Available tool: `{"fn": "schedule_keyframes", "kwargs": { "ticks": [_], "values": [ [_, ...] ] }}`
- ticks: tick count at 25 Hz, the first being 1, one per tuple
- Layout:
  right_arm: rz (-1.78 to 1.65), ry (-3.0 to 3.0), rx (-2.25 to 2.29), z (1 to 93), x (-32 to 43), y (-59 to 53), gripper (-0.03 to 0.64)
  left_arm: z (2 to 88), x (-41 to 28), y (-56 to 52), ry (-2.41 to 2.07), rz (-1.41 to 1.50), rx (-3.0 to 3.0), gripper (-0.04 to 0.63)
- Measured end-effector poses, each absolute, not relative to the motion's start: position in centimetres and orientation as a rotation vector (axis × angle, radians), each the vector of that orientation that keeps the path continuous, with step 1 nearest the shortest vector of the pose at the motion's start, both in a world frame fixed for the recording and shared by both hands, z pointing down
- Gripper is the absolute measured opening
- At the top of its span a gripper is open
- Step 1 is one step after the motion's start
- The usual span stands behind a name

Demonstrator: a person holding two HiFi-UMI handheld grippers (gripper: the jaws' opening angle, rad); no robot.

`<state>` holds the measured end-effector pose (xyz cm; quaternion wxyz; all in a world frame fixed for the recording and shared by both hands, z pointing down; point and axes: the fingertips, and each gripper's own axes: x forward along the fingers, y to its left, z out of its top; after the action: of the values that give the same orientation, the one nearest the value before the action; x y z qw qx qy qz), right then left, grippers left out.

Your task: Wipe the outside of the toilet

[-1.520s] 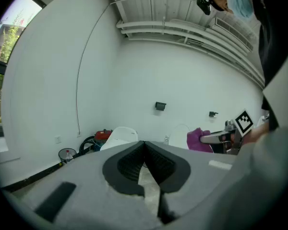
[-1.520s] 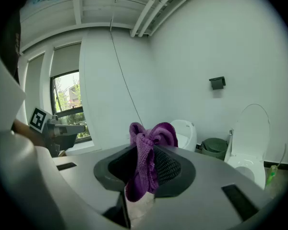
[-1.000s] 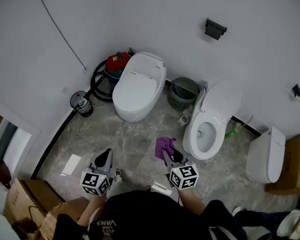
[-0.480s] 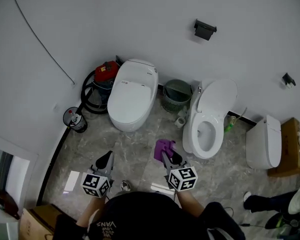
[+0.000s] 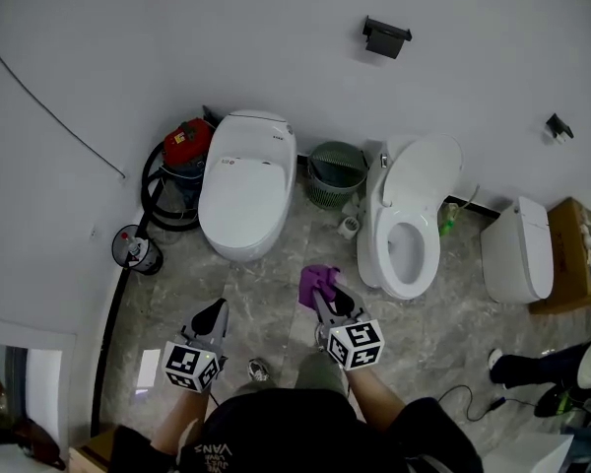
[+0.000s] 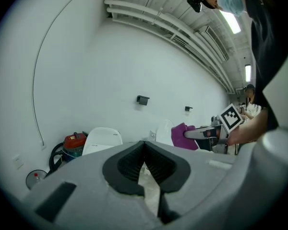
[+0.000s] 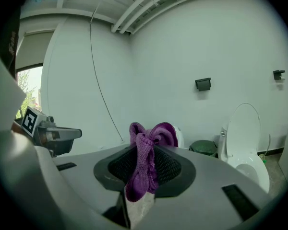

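Note:
Two white toilets stand against the wall: one with its lid closed (image 5: pixel 244 187) and one with lid and seat raised (image 5: pixel 406 227). My right gripper (image 5: pixel 325 296) is shut on a purple cloth (image 5: pixel 318 281), held over the floor between the two toilets and short of both. In the right gripper view the cloth (image 7: pixel 145 163) bunches between the jaws, with the open toilet (image 7: pixel 245 145) to the right. My left gripper (image 5: pixel 211 317) hovers over the floor in front of the closed toilet; its pads (image 6: pixel 134 159) meet at the tips with nothing between them.
A green basket (image 5: pixel 335 173) and a paper roll (image 5: pixel 348 228) sit between the toilets. A red vacuum with hose (image 5: pixel 185 146) stands left of the closed toilet, a small black bin (image 5: pixel 138 249) nearer. A third white fixture (image 5: pixel 517 249), a cardboard box (image 5: pixel 571 254) and another person's foot (image 5: pixel 512 368) are at right.
The head view has shifted, so the toilets and bin sit further left and lower in frame. Both grippers keep about the same pose; the right still grips the cloth.

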<state>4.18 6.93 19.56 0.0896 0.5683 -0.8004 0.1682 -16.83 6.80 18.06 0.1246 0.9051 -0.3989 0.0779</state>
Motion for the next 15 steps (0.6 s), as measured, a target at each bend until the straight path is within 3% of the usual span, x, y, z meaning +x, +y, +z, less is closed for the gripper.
{"fn": "schedule_keyframes", "kwargs": {
  "ticks": [15],
  "values": [
    [0.551, -2.476, 1.483, 29.8, 7.2, -4.8, 0.101, 27.2, -10.7, -3.6, -1.259, 0.263, 2.556, 0.006]
  ]
}}
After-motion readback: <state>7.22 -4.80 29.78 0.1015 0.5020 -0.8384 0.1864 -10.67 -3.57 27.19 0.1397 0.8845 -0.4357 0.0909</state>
